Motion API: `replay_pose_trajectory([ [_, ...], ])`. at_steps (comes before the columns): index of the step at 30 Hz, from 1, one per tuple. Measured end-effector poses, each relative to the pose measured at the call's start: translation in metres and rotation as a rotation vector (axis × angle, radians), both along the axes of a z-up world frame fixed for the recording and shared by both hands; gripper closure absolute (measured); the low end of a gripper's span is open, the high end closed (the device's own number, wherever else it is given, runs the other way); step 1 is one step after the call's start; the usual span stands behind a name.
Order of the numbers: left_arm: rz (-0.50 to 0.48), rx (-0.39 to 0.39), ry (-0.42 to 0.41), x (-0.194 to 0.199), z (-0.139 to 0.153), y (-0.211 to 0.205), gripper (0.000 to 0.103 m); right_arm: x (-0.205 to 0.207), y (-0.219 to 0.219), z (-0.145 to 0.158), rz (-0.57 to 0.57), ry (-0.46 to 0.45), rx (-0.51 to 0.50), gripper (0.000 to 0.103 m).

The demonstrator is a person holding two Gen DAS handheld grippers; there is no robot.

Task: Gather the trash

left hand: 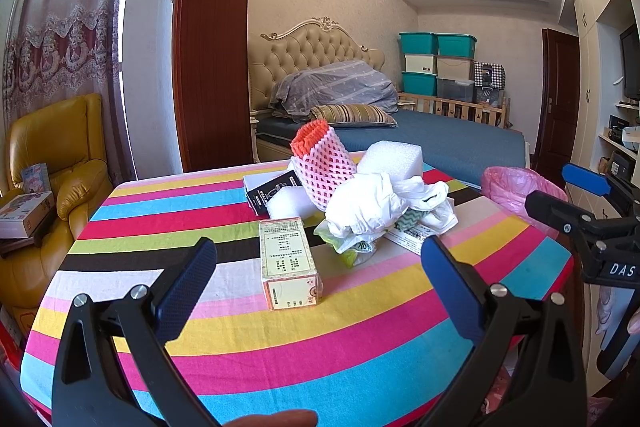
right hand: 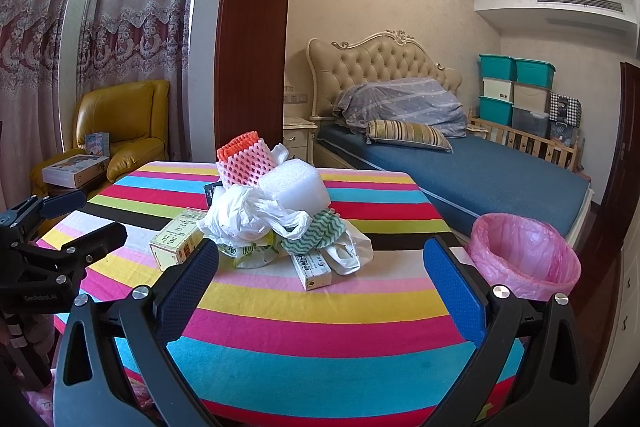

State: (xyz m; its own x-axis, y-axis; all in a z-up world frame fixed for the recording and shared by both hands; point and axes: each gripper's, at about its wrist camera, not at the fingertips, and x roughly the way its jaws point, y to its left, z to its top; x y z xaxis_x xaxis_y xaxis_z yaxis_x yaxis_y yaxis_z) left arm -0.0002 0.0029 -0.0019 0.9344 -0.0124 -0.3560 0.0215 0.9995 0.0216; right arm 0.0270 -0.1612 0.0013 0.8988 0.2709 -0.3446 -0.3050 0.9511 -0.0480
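A heap of trash lies mid-table on the striped cloth point(left hand: 360, 355) point(right hand: 320, 327): a pink foam net sleeve point(left hand: 326, 163) point(right hand: 244, 163), a white foam block point(left hand: 390, 157) point(right hand: 294, 189), crumpled white plastic bags point(left hand: 372, 205) point(right hand: 244, 213), a green zigzag cloth point(right hand: 320, 231), a beige carton point(left hand: 288, 263) point(right hand: 176, 241) and a small long box point(right hand: 314, 271). My left gripper point(left hand: 318, 281) is open, the beige carton lying between its fingers. My right gripper point(right hand: 320, 277) is open, short of the heap. A bin lined with a pink bag point(right hand: 524, 255) point(left hand: 516, 187) stands at the table's right edge.
A black box point(left hand: 266, 193) lies behind the heap. A bed point(right hand: 480, 171) stands beyond the table, a yellow armchair point(left hand: 52, 155) to its left with boxes on it. Stacked storage bins point(left hand: 438, 63) fill the far corner. A wooden post point(right hand: 256, 35) rises behind the table.
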Motion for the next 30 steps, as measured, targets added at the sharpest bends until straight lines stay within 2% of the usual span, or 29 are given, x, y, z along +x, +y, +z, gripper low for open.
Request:
replay_pose_trajectory([
  [30,0.0,-0.001,-0.001,0.0,0.0002,0.0003,0.004,0.0004,0.0016,-0.0018,0.004,0.003,0.001,0.007],
])
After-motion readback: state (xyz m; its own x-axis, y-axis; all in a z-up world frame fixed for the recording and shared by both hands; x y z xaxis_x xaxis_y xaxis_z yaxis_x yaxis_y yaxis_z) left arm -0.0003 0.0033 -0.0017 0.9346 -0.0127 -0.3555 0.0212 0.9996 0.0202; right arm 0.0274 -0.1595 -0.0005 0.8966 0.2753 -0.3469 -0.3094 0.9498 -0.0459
